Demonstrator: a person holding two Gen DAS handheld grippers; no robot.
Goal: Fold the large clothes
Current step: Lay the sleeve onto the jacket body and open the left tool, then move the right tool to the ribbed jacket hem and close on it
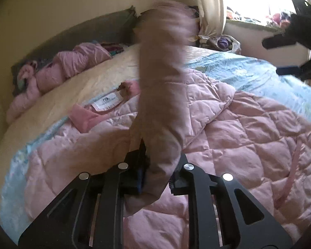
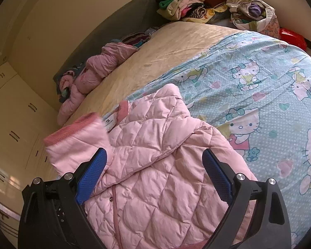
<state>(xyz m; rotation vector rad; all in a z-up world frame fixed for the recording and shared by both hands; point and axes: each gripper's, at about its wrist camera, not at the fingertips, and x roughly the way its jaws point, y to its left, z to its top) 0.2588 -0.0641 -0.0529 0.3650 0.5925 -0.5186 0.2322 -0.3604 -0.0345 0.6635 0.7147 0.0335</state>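
The left gripper (image 1: 155, 178) pinches the blurred sleeve (image 1: 161, 87) of the pink quilted jacket (image 2: 155, 166), which lies on the bed (image 2: 248, 78). Toward three o'clock, the right gripper (image 2: 155, 178) hovers spread wide over the jacket.

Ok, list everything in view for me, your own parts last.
Jacket: one, pink quilted, spread on the bed in front of both grippers.
Sleeve: one, pink, lifted and blurred.
Second jacket: one, pink, bunched by the headboard.
Sheet: one, blue with cartoon cats, on the bed.
Blanket: one, cream, on the bed.
Clothes pile: one, mixed colours, beyond the bed.
Left gripper: shut on the sleeve.
Right gripper: open over the jacket.
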